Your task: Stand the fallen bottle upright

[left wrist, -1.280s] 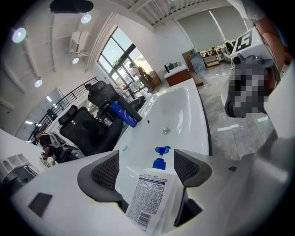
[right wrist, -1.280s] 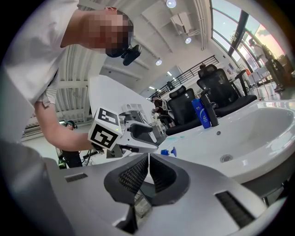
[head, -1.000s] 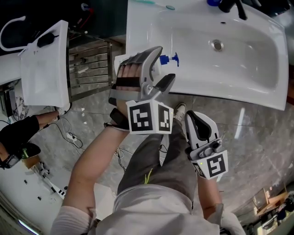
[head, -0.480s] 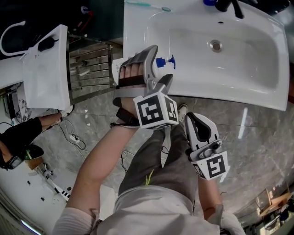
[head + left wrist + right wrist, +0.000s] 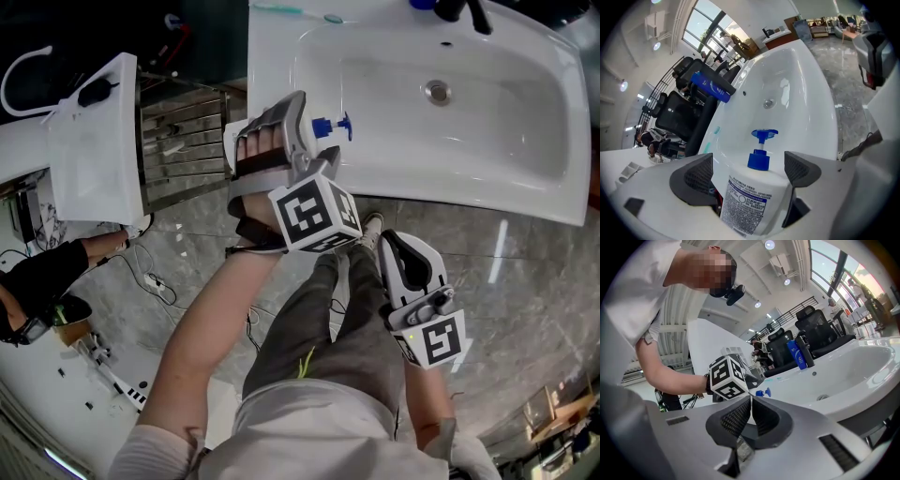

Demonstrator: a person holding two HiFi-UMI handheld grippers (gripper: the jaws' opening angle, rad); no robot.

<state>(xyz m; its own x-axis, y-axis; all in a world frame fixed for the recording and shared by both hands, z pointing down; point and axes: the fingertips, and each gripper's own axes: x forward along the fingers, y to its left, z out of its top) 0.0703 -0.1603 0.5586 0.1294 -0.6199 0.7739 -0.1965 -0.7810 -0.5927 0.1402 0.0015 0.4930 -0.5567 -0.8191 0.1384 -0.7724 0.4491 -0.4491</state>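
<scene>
White plastic pump bottle with blue pump head (image 5: 751,197) stands pump-up on the front-left corner of the white ceramic basin surface (image 5: 525,183), apparently upright. It sits between the jaws of the left tool (image 5: 750,164). The jaws are spread wide, one pad on each side of the bottle body, and no clear press on it shows, so I read this tool as released.

In the head view the left tool's marker cube and the hand cover the bottle body; only the blue pump shows past them.

Right tool (image 5: 750,411) hangs low, off the basin, near the person's leg. Its jaws are together with nothing in them.

Around:
- round metal drain (image 5: 436,91) in the bowl, well apart from the bottle
- teal toothbrush (image 5: 292,7) on the far rim
- dark blue bottle (image 5: 710,86) on the far edge, beside a black tap (image 5: 806,350)
- second white basin (image 5: 89,141) and a metal rack (image 5: 183,131) to the left
- grey marble floor (image 5: 525,281) below
</scene>
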